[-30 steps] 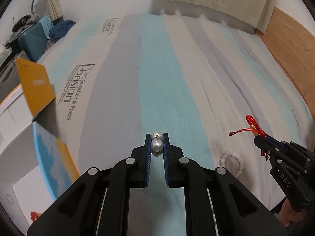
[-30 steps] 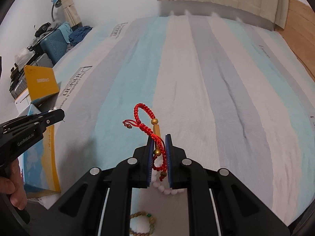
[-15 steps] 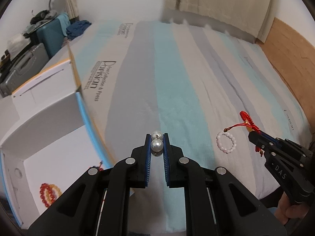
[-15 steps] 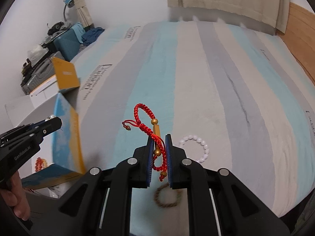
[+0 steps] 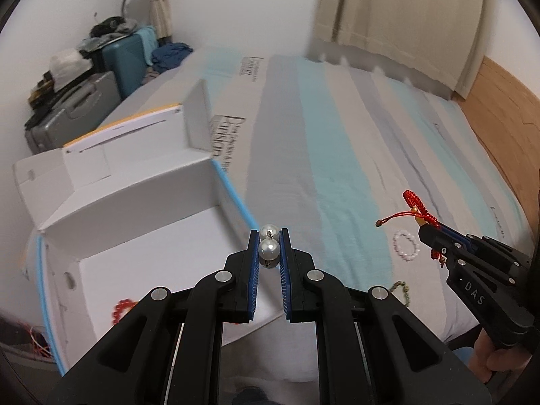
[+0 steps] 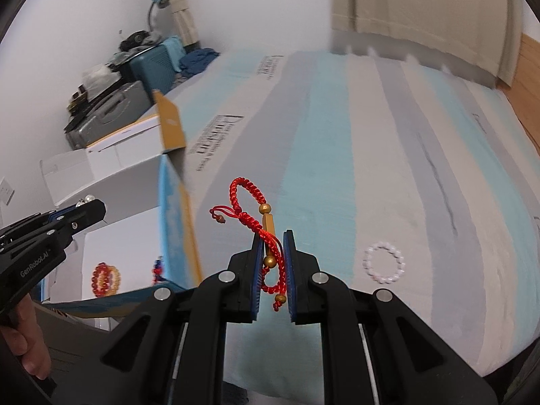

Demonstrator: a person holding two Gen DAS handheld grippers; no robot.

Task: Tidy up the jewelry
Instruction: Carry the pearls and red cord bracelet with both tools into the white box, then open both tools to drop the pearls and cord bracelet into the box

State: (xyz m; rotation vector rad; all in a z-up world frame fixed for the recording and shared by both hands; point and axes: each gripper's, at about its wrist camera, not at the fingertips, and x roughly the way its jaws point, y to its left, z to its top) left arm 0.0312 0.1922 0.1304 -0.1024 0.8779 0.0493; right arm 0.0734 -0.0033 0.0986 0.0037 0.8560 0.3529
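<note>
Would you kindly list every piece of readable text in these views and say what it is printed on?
"DAS": on the side of the black right gripper.
"GenRobot.AI": on the side of the black left gripper.
"Parisian": large print on the striped bedsheet; the smaller lines beside it are too blurred to read.

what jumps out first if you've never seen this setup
The left gripper pinches a pearl piece beside an open white box, while the right gripper clamps a red cord bracelet above the striped bedsheet. A pale bead bracelet lies there.
</note>
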